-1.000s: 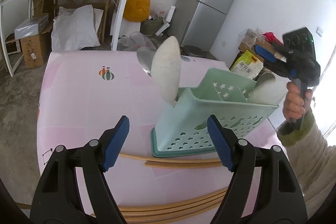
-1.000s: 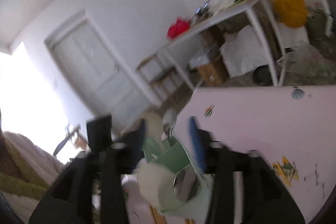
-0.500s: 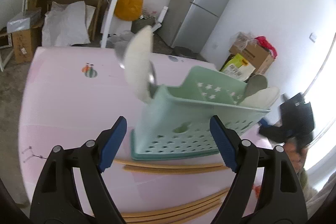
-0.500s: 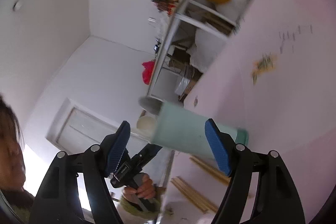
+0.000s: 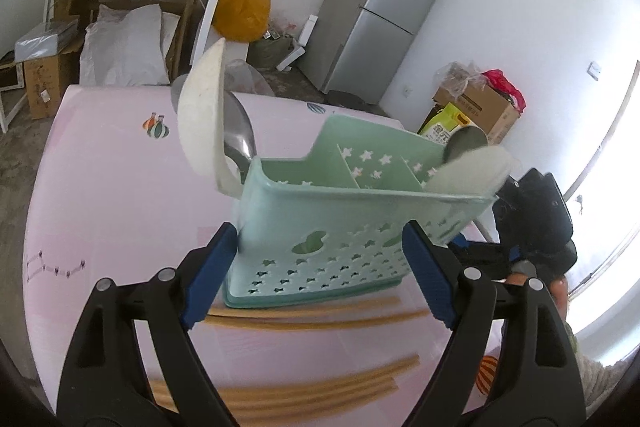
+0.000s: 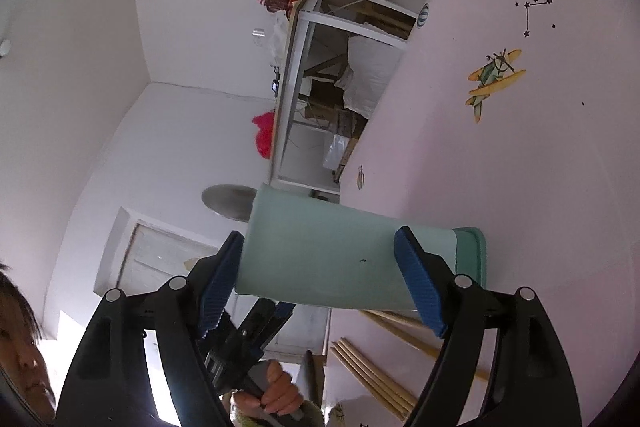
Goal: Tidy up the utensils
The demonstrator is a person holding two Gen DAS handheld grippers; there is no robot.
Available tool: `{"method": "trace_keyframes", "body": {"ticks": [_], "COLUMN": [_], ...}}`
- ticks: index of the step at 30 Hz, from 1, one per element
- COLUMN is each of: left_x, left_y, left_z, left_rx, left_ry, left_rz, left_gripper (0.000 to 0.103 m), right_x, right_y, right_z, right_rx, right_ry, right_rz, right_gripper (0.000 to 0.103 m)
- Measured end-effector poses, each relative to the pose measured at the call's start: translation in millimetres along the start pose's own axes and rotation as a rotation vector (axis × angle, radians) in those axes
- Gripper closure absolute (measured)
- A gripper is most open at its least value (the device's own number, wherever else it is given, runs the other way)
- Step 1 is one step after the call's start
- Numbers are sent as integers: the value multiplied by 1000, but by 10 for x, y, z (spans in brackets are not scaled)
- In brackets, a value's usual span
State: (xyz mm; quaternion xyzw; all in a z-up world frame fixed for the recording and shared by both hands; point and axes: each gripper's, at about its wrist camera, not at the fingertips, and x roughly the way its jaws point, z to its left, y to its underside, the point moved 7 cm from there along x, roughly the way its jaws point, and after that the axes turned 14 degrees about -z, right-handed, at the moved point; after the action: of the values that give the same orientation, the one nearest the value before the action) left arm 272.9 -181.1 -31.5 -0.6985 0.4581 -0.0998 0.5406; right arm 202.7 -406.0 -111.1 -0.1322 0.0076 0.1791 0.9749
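- The right gripper has come down from above the caddy's 3 o'clock end to table level beside it. It has rolled onto its side.
- Its jaws are opening. The caddy's end wall lies ahead between them, and the pads do not seem to press on it.
- A white spoon now stands in that end slot with nothing holding it, so I judge that drop finished.
- The left gripper has moved closer to the caddy. Its jaws are spread wide and straddle the front wall. One pad sits right at the 9 o'clock corner, and no squeeze shows.
- The caddy stands on the pink table, a little to 3 o'clock of its middle.
- For the task: the spoons are stowed and the chopsticks are not, so they look like the next job.
- Caddies: one, with two dividers showing, so seemingly three slots.
- White spoons: two, the second one being at the caddy's 9 o'clock end.
- Metal spoons: two, one behind the 9 o'clock white spoon and one behind the 3 o'clock one.
- Chopsticks: two just at the caddy's 6 o'clock. A bundle lies further toward 6 o'clock, at least three and perhaps four; the count is unsure.
- Grippers: two, and both carry nothing.
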Motion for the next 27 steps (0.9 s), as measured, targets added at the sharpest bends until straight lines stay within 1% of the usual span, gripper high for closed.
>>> {"method": "trace_keyframes", "body": {"ticks": [4, 11, 16, 19, 22, 25, 27], "left_x": [-196, -595, -648, -676, -791, -984, -1125], "left_y": [91, 258, 263, 262, 280, 324, 372], "left_z": [-59, -77, -37, 6, 81, 191, 270], "left_rx": [1, -51, -53, -82, -95, -98, -95], "left_ry": [-22, -52, -66, -49, -75, -120, -152], "left_rz": [4, -14, -33, -45, -56, -68, -74], "left_gripper": [24, 24, 24, 24, 24, 23, 23], "right_x": [-28, -94, -44, -53, -178, -447, -630], "right_y": [107, 363, 399, 384, 297, 194, 169], "right_z": [39, 115, 138, 112, 87, 40, -6], "right_rx": [-2, -2, -2, 17, 21, 27, 31], "right_ry": [9, 3, 2, -3, 6, 13, 31], "right_rz": [35, 79, 82, 88, 46, -16, -43], "right_gripper": [28, 28, 28, 28, 28, 28, 28]}}
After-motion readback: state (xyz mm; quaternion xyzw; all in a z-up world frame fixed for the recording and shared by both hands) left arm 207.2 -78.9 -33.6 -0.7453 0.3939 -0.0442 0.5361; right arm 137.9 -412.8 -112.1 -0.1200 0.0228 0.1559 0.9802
